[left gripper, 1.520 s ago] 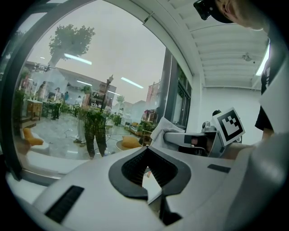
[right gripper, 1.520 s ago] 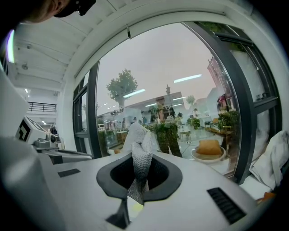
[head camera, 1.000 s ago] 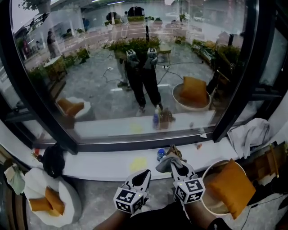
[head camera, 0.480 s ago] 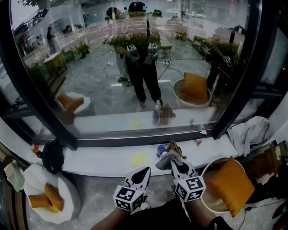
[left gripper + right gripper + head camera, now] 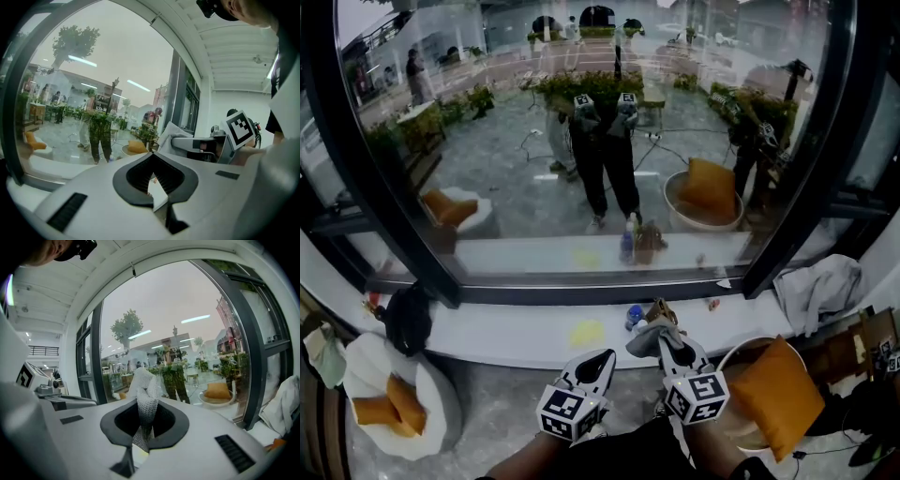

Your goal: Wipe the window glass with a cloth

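Note:
The window glass (image 5: 581, 141) fills the upper head view inside a black frame (image 5: 384, 187) and reflects the person and both grippers. Below the white sill (image 5: 516, 337), my right gripper (image 5: 661, 345) is shut on a grey mesh cloth (image 5: 650, 335), which bunches up above its jaws. In the right gripper view the cloth (image 5: 144, 394) stands upright between the shut jaws of my right gripper (image 5: 140, 439), pointing at the glass (image 5: 154, 315). My left gripper (image 5: 600, 361) sits beside it to the left, jaws together and holding nothing. In the left gripper view, my left gripper (image 5: 157, 204) sees the right gripper (image 5: 206, 143) and the cloth (image 5: 168, 133).
On the sill lie a yellow patch (image 5: 588, 332), a blue-capped bottle (image 5: 634, 315) and a small object (image 5: 713, 304). A round chair with an orange cushion (image 5: 778, 394) stands at lower right, another chair (image 5: 394, 412) at lower left. A black bag (image 5: 408, 319) and white fabric (image 5: 825, 286) flank the sill.
Both grippers hold nearly the same place below the sill, the cloth still in the right one. The head view has shifted slightly, so the window sits a little differently in frame.

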A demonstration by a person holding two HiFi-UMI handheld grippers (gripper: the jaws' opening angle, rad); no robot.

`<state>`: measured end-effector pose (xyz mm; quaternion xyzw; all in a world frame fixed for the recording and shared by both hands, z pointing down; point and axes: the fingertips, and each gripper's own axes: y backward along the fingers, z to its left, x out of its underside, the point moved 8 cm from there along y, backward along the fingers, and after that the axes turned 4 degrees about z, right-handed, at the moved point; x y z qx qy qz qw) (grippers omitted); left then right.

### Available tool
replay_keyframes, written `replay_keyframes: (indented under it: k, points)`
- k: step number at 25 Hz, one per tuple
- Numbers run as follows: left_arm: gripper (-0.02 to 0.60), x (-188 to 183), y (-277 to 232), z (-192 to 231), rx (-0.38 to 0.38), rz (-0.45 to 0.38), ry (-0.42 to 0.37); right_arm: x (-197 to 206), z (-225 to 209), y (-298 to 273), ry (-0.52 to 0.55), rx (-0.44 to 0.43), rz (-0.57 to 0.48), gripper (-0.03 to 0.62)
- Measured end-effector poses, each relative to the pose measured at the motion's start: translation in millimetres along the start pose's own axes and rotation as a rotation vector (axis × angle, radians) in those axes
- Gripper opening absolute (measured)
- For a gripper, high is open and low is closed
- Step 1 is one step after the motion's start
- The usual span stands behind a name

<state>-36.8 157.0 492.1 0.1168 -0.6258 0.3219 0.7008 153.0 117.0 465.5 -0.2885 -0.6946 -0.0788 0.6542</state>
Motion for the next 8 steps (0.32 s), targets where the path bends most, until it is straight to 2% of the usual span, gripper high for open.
replay_keyframes:
  k: [8]
  points:
    - [0.008, 1.0, -0.5, 1.2, 0.002, -0.002, -0.003, 1.3, -0.6, -1.9, -0.001, 0.000, -0.003, 0.041]
